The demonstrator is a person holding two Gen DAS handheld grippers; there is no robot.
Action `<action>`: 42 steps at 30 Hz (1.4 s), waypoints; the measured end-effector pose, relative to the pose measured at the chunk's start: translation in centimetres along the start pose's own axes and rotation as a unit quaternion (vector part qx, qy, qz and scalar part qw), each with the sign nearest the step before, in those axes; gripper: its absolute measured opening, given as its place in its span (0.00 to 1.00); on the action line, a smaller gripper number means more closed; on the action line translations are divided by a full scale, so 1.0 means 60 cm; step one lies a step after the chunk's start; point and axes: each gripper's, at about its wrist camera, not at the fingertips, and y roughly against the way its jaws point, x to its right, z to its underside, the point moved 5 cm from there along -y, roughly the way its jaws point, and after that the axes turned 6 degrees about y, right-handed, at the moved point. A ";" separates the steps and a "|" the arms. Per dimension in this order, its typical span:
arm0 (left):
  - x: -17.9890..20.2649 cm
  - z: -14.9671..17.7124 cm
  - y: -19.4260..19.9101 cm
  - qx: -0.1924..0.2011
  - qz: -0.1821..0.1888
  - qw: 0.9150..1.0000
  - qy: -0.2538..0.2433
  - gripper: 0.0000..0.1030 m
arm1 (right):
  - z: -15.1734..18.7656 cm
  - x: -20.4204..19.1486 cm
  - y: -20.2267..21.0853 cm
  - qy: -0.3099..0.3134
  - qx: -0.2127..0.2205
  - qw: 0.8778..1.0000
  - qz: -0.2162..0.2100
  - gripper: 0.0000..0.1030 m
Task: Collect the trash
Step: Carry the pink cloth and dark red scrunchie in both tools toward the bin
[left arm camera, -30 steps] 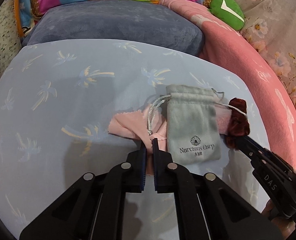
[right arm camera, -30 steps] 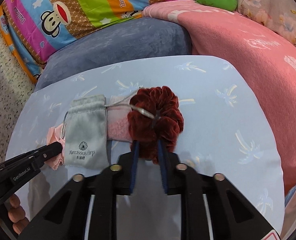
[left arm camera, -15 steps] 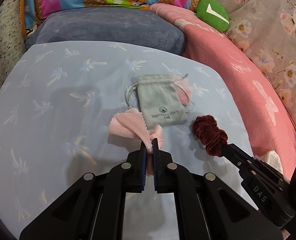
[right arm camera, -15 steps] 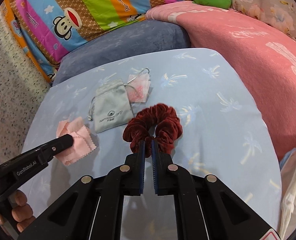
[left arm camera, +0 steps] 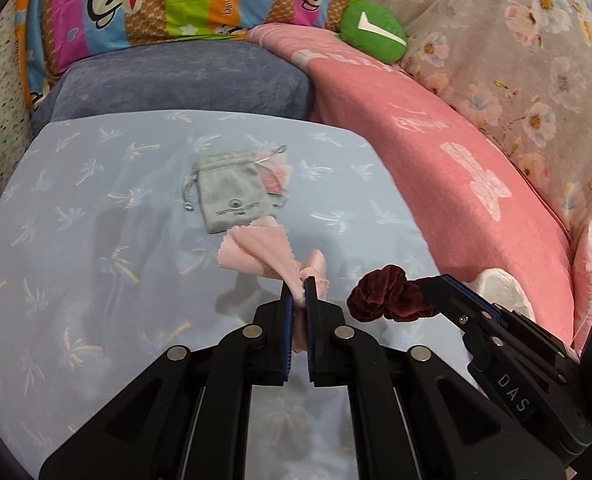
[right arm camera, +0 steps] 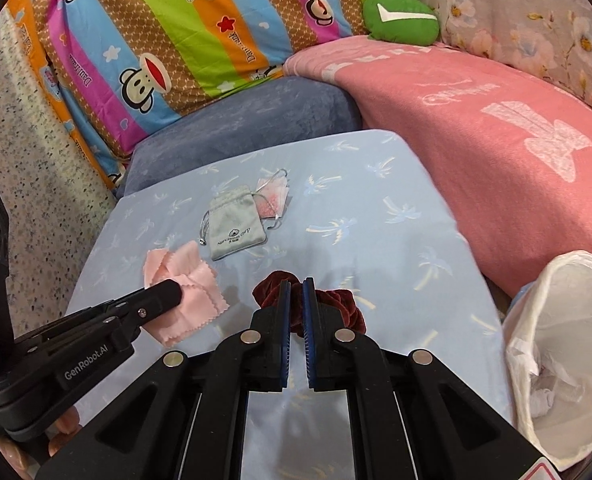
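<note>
**Two soft pieces held over the sheet**

My left gripper (left arm camera: 300,282) is clamped on a fold of the thin pink scalloped-edge cloth (left arm camera: 262,252), limp and weightless, above the near edge of the pale blue palm-print bedsheet (left arm camera: 96,280). My right gripper (right arm camera: 295,284) pinches the dark red velvet scrunchie (right arm camera: 338,306), springy and light. The white plastic trash bag (right arm camera: 556,340) gapes at the sheet's right edge; a deep pinch should keep both from slipping.

The left gripper (left arm camera: 299,282) is clamped on a pale pink cloth (left arm camera: 262,252). The right gripper (right arm camera: 297,285), alongside, pinches a dark red velvet scrunchie (right arm camera: 336,304).
</note>
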 end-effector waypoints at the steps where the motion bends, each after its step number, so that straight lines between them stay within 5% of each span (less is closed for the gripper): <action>1: 0.009 0.003 0.003 0.002 0.002 1.000 -0.004 0.05 | 0.001 0.004 0.009 -0.001 0.004 1.000 0.001 0.05; 23: 0.254 0.069 0.024 0.004 0.065 0.991 -0.115 0.05 | 0.030 0.199 0.224 -0.061 0.086 0.992 0.068 0.05; 42: 0.415 0.131 -0.008 -0.032 0.103 0.974 -0.200 0.06 | 0.085 0.355 0.287 -0.131 0.100 0.980 0.114 0.05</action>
